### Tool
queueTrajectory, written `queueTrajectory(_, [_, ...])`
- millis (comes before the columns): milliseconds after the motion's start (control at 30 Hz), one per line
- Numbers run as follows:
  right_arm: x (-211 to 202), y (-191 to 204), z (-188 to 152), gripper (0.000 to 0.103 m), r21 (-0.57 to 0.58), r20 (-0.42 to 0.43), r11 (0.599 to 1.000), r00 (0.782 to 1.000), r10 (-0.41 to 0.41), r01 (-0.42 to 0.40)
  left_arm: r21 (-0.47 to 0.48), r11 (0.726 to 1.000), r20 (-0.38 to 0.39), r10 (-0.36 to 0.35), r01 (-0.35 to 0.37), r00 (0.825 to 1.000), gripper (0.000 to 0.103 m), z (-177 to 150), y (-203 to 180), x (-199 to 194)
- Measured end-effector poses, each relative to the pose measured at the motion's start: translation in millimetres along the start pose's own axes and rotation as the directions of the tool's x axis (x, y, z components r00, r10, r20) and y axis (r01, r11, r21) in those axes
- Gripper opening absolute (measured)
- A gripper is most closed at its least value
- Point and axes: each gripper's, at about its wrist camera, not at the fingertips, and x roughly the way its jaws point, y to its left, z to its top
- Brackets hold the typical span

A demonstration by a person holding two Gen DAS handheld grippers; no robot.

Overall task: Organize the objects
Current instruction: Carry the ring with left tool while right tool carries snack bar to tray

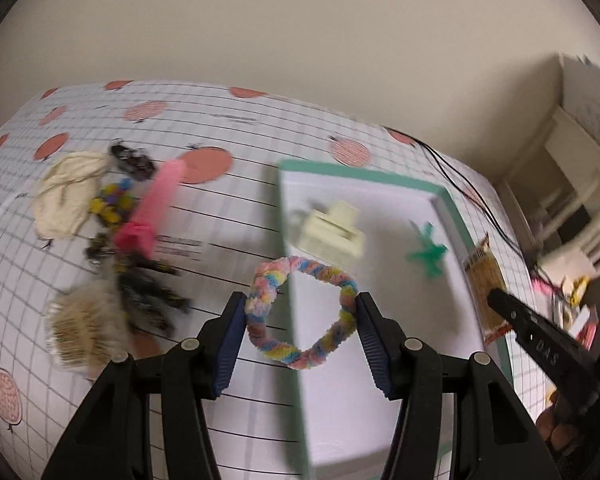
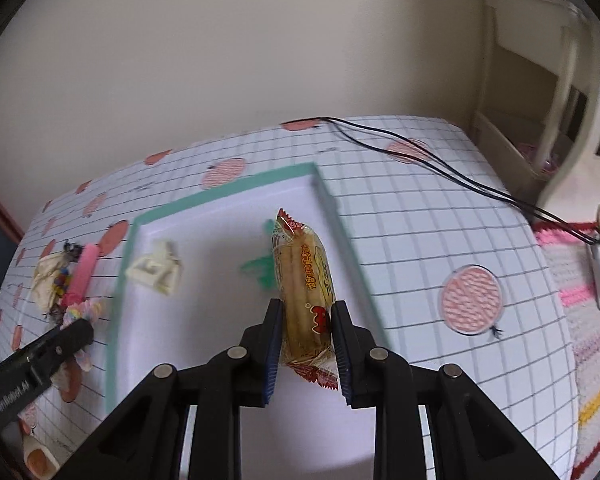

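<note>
Left gripper (image 1: pixel 301 334) gripped hair tie (image 1: pixel 300 312): light, squashy | right gripper (image 2: pixel 306 344) clamped snack packet (image 2: pixel 304 288): crinkly, crushable, held mid-body

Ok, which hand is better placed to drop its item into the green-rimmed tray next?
Right. The right claw holds the wrapped snack bar well over the white green-rimmed tray; the left claw, gripping the pastel fuzzy ring, straddles the tray's near edge.

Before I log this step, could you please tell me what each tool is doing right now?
Left tool: closed on the pastel fuzzy ring, above the tray edge.
Right tool: closed on the snack packet, over the tray.
</note>
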Motion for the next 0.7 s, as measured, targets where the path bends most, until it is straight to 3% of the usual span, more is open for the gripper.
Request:
queueTrajectory(167, [1.6, -17.4, -3.3, 0.026, 0.044, -0.011, 0.999, 1.0, -0.003, 0.004, 0.054, 0.998, -0.027, -0.01, 0.011, 1.0, 0.057, -8.4, -21.6, 11.3])
queueTrajectory(467, [17.4, 7.9, -7.7, 0.026, -0.028, -0.07, 0.999, 0.997, -0.019, 0.018, 0.091, 0.996, -0.095, 0.017, -0.008, 0.995, 0.057, -23.3, -29.9, 33.7])
queueTrajectory(700, [22.3, 20.9, -9.7, 0.029, -0.019, -0.078, 1.0, 0.997, 0.005, -0.006, 0.126, 0.992, -0.089, 0.035, -0.024, 0.995, 0.063, -27.2, -37.2, 36.9])
